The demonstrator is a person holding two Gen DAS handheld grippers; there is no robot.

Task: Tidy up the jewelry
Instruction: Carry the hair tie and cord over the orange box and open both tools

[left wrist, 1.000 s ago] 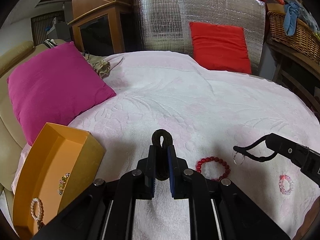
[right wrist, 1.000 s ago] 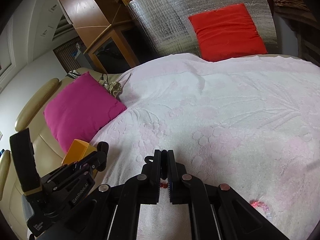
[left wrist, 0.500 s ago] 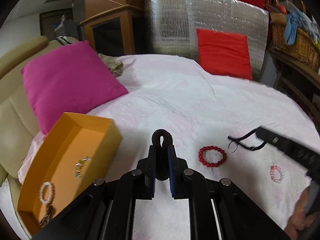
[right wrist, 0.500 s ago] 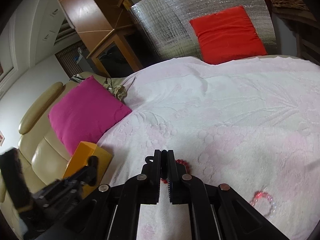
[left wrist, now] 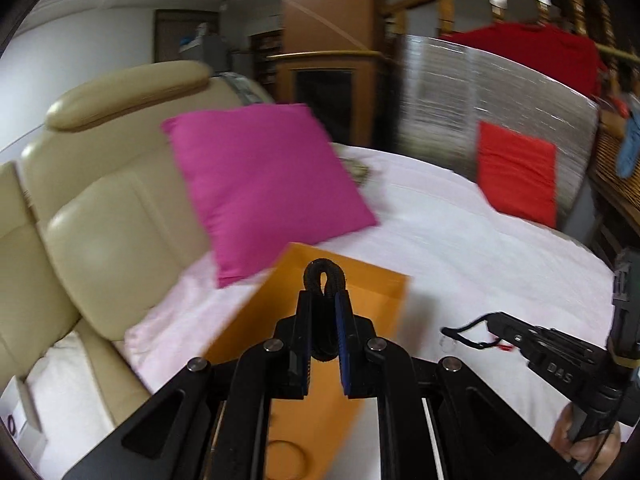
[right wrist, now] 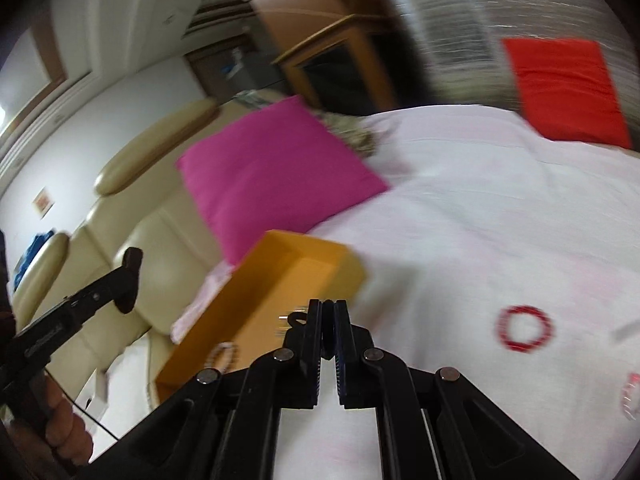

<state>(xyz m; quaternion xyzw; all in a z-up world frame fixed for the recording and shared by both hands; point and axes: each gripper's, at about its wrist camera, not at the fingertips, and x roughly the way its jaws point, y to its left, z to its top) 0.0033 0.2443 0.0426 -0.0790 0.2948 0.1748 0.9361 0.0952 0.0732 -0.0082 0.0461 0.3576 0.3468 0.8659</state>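
At frame centre, left gripper [left wrist: 323, 312] clamps black hair tie [left wrist: 324, 276] above orange box [left wrist: 360, 300]; right gripper [right wrist: 328, 324] pinches black cord [right wrist: 296, 318]; early release risks missing box.

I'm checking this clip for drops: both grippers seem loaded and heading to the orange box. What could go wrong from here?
1. The left gripper pinches only part of the black hair tie, so a fast swing might fling it short of the orange box.
2. The right gripper grips a small ring by a thin edge; it may slip onto the white cover.
3. Both grippers converge on one narrow box and might collide.
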